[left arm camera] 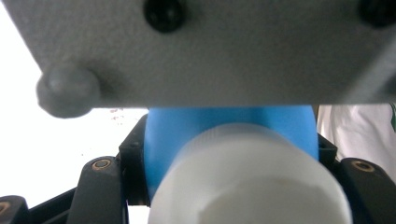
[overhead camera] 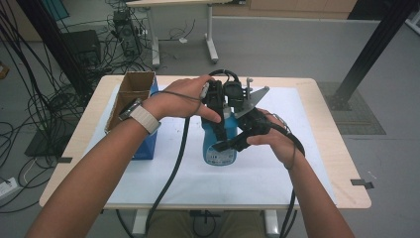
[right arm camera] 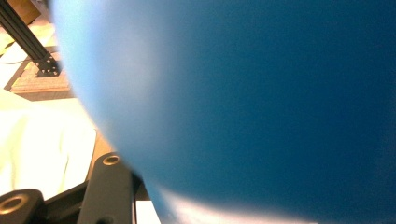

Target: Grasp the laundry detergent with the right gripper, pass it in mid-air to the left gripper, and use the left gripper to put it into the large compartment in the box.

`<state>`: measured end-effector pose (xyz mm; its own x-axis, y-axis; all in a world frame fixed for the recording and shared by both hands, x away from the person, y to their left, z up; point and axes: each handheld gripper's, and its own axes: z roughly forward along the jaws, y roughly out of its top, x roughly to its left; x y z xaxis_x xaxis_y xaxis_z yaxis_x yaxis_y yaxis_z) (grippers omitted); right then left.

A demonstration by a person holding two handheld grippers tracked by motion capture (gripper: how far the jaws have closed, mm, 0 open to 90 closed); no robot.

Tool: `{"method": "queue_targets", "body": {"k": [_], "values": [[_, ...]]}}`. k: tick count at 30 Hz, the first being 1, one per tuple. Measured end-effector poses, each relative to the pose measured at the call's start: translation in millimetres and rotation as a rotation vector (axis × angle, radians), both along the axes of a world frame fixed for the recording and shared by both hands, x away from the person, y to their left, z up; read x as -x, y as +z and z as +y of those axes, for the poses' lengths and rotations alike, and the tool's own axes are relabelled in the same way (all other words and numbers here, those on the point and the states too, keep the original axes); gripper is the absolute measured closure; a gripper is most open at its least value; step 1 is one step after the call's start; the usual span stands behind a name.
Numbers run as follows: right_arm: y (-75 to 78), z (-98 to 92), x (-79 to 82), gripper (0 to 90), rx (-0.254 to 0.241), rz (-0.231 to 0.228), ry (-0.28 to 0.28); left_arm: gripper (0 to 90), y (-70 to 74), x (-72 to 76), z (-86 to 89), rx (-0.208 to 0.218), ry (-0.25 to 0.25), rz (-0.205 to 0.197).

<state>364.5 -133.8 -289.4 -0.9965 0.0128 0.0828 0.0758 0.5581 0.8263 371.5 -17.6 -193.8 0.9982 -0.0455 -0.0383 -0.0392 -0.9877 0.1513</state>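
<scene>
1. In the left gripper view, the left gripper [left arm camera: 233, 186] had its two black jaws set wide, one on each side of a blue bottle [left arm camera: 224, 128] just under its white cap [left arm camera: 247, 182]. The jaws looked pressed to the bottle's neck, though the blur so close to the lens made the contact hard to confirm.
2. Above them in that view hung a grey three-cornered plate [left arm camera: 210, 51] with a rounded knob at one corner — part of the other gripper, very near.
3. In the right gripper view, the right gripper [right arm camera: 140, 196] showed one black jaw at lower left, close against the bottle's blue wall; the other jaw was hidden behind it, so I cannot tell how far the jaws stood apart or whether they gripped.
4. From the high view, the left gripper [overhead camera: 216, 99] sat at the top of the bottle [overhead camera: 219, 144], and the right gripper [overhead camera: 243, 136] reached the bottle's body from the right side, its grey plate [overhead camera: 252, 101] tilted upward.
5. The bottle was blue with a pale label low on its front, upright near the middle of the white sheet [overhead camera: 257, 173] on the table [overhead camera: 341, 163].
6. Counted: one bottle, one cap, two grippers, two hands — the left hand [overhead camera: 181, 101] and the right hand [overhead camera: 277, 141].
7. One open cardboard box [overhead camera: 131, 96] with a blue side stood at the sheet's left edge, apart from the bottle.
</scene>
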Motion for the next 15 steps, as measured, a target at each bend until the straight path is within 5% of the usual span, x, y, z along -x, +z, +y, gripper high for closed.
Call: {"method": "queue_targets", "body": {"k": [15], "values": [[1.2,-0.6,-0.1,43.9,0.005,-0.009,-0.003,37.9,0.7,-0.3,1.0,0.013,0.004,0.002]]}}
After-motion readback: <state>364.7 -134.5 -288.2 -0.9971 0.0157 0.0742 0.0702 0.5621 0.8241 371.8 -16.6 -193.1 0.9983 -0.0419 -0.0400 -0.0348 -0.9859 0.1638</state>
